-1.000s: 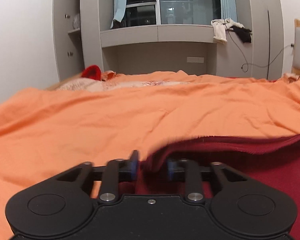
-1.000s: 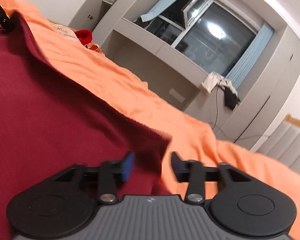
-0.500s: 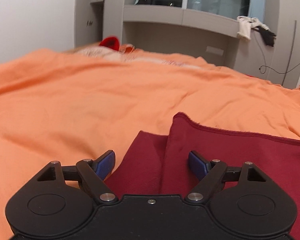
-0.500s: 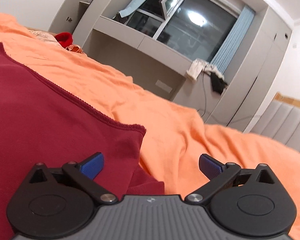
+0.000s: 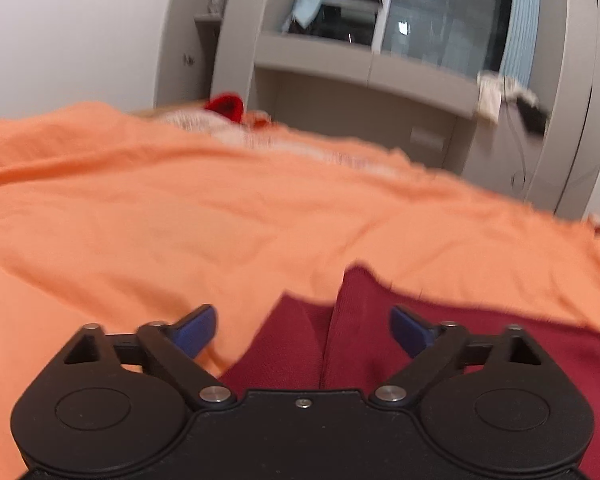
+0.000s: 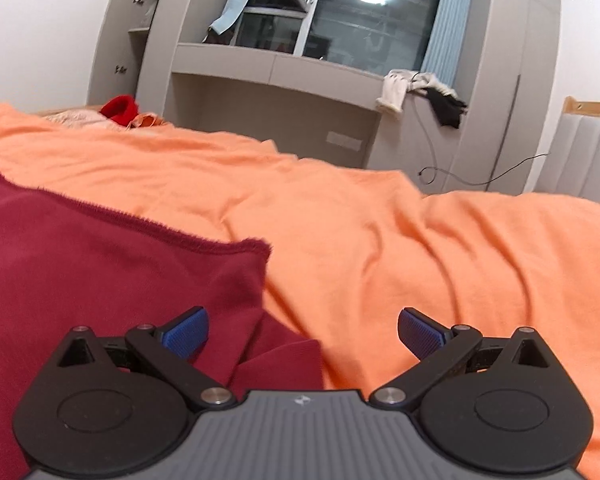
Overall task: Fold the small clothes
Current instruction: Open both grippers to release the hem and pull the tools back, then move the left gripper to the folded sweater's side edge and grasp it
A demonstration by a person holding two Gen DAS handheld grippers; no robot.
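Observation:
A dark red garment (image 6: 100, 264) lies folded on the orange bedspread (image 6: 380, 216). In the right wrist view its folded upper layer ends in a corner at centre left, with a lower layer showing beneath. My right gripper (image 6: 303, 330) is open and empty just above that right edge. In the left wrist view the same garment (image 5: 440, 340) shows its left corner with a lower layer sticking out to the left. My left gripper (image 5: 303, 326) is open and empty over that corner.
The orange bedspread (image 5: 220, 220) covers the bed in loose wrinkles. A bright red item (image 6: 120, 109) and pale bedding lie at the far end. Grey cabinets (image 6: 284, 92), a window and hanging cloths (image 6: 396, 92) stand behind. A padded headboard (image 6: 580, 156) is at right.
Both grippers let go of the garment's top corners and opened wide. The folded layer now lies flat on the bed, and both grippers have pulled back slightly.

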